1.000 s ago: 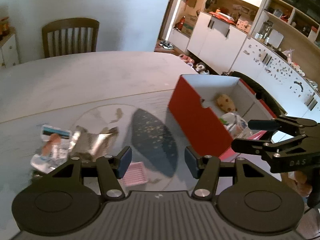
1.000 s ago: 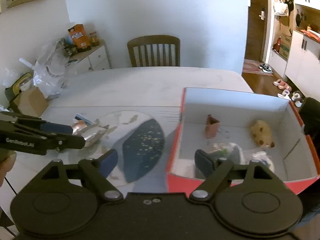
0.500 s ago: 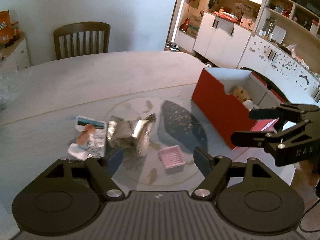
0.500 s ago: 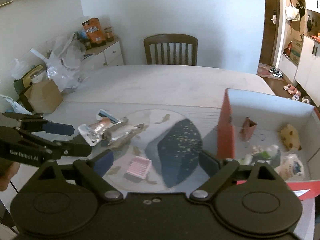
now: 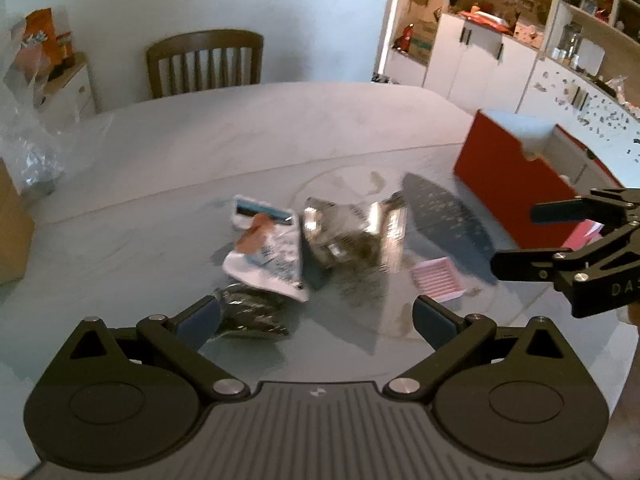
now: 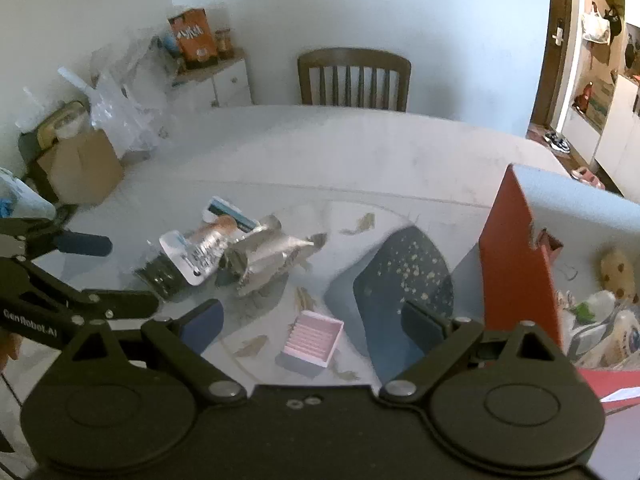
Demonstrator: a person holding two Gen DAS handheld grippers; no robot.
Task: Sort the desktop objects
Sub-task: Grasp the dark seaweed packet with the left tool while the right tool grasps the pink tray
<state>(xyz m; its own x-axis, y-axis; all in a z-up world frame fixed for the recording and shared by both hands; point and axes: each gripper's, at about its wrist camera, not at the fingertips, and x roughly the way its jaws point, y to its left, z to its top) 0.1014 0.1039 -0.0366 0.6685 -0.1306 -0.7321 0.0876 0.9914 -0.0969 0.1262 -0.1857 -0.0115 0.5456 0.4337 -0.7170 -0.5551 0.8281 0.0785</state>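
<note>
Both handheld grippers have swung away from the red box (image 6: pixel 516 264) and toward the litter on the marble-look table (image 5: pixel 280 128) — a second ago the box filled the right wrist's view and its contents lay straight ahead; it now sits at the right edge of both views. The cluster of wrappers, then low and to the left in the left wrist's picture, lies dead ahead of the left gripper (image 5: pixel 316 316).

The left gripper's jaws have just been opening and stand spread as wide as they go, with nothing pinched between them; a dark crinkled packet (image 5: pixel 250 316) lies just beside the left fingertip, though contact cannot be judged through the blur. Beyond it sit a white pouch with an orange spout (image 5: pixel 268 256) and a crumpled silver foil wrapper (image 5: pixel 352 236), touching one another.

The right gripper (image 6: pixel 312 320) has also been opening further and holds nothing — its fingers frame a small pink ridged tray (image 6: pixel 314 338) resting on the table's glass turntable, clear of both pads. A dark blue speckled oval (image 6: pixel 400 276) lies between the tray and the box, which holds a cookie-shaped item (image 6: pixel 618 272) and several packets.
</note>
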